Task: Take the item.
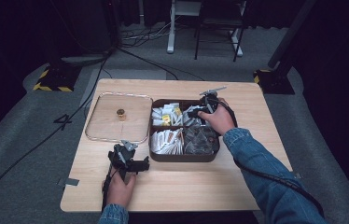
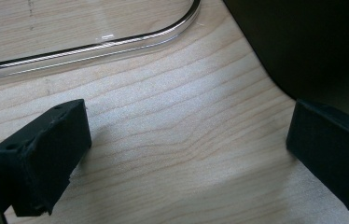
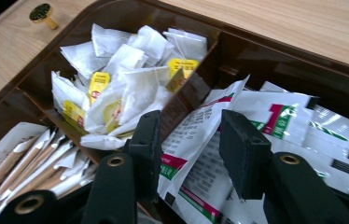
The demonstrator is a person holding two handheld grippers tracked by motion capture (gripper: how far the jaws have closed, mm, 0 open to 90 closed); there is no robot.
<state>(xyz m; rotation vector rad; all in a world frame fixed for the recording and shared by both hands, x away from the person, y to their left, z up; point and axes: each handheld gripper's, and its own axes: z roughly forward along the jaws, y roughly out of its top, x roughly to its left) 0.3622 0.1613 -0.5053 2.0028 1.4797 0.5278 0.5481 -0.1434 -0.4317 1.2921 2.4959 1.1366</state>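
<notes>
A dark brown compartment box (image 1: 184, 157) stands at the table's middle. My right gripper (image 1: 194, 114) reaches into its back right compartment. In the right gripper view its jaws (image 3: 190, 130) stand apart, astride a tilted white sachet with red and green print (image 3: 196, 135), so the gripper is open. More such sachets (image 3: 298, 121) lie beneath. White tea bags with yellow tags (image 3: 126, 84) fill the neighbouring compartment. My left gripper (image 1: 127, 151) rests on the table in front of the clear lid (image 1: 102, 123), open wide over bare wood (image 2: 189, 135).
The clear lid has a small gold knob (image 1: 121, 113) and lies flat, left of the box. Paper-wrapped sticks (image 1: 165, 140) and dark pyramid packets (image 1: 200, 140) fill the front compartments. The lid's rim (image 2: 116, 42) and the box corner (image 2: 303, 42) lie just ahead of the left jaws.
</notes>
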